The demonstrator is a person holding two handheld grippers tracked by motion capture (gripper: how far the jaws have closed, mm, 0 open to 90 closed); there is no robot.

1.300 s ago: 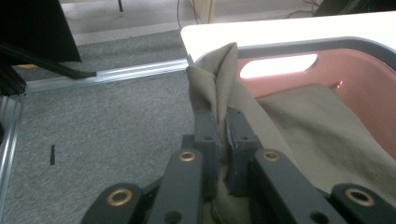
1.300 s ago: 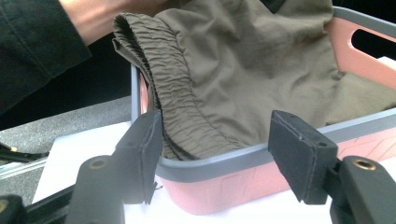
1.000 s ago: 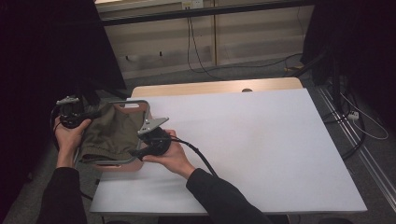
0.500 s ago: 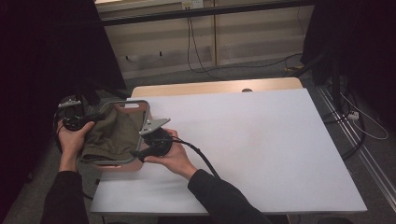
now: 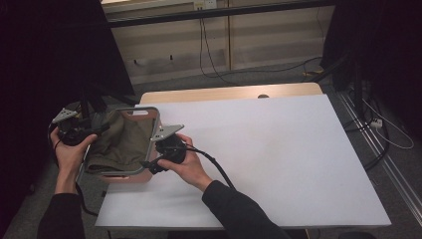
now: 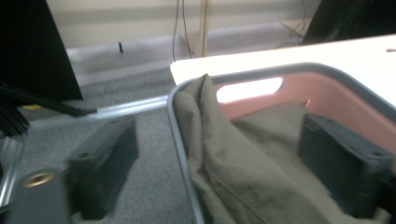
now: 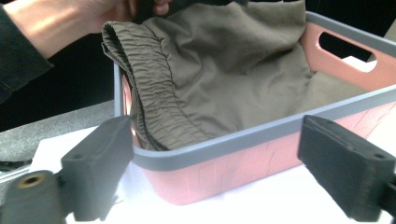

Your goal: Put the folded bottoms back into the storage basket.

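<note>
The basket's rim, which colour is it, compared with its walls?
The rim is grey, the basket walls salmon pink; the right gripper view shows it best.

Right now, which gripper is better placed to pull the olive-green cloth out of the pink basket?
Left. The left gripper is open astride the basket's grey rim, one jaw already inside beside the olive-green cloth. The right gripper is open too, but outside the pink plastic basket, facing its wall.

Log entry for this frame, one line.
scene: basket at table's left edge, holding olive cloth | left tongs: open, astride rim and cloth | right tongs: open, facing basket wall
</note>
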